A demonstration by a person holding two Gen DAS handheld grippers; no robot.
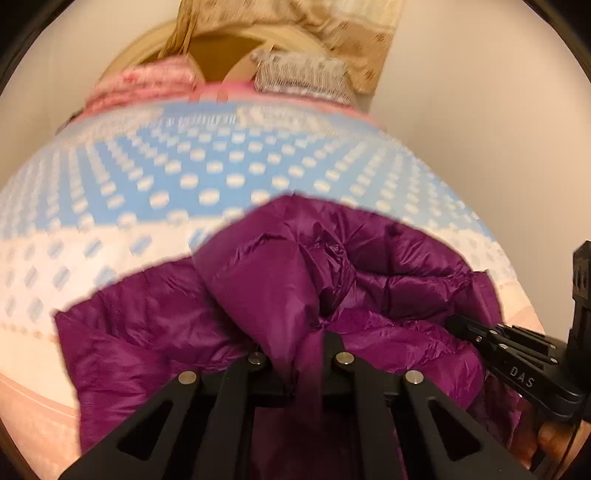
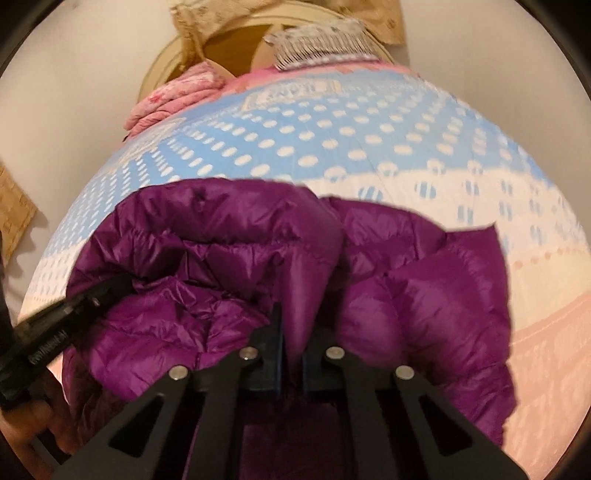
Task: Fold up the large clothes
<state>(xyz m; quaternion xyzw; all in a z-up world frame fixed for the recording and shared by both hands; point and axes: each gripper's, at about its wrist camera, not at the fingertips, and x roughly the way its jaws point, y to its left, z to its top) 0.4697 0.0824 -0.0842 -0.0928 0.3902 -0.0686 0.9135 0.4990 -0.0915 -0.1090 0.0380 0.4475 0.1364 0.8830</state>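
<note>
A shiny purple puffer jacket (image 1: 388, 266) lies crumpled on a blue and white dotted blanket (image 1: 207, 173). My left gripper (image 1: 299, 347) is shut on a fold of the jacket, and the fabric runs down between its fingers. In the right wrist view the same jacket (image 2: 207, 229) is bunched on the blanket (image 2: 332, 140), and my right gripper (image 2: 291, 332) is shut on another pinch of purple fabric. Each gripper shows in the other's view: the right gripper (image 1: 476, 332) at the jacket's right side, the left gripper (image 2: 110, 288) at its left side.
Beyond the blanket's far edge lie a pink folded cloth (image 1: 144, 85), a grey knitted piece (image 1: 303, 74) and a beige patterned cloth (image 1: 332, 29) over a round wooden rim (image 1: 147, 51). A cardboard piece (image 2: 14, 210) is at the left. A person's hand (image 2: 33, 424) holds the left gripper.
</note>
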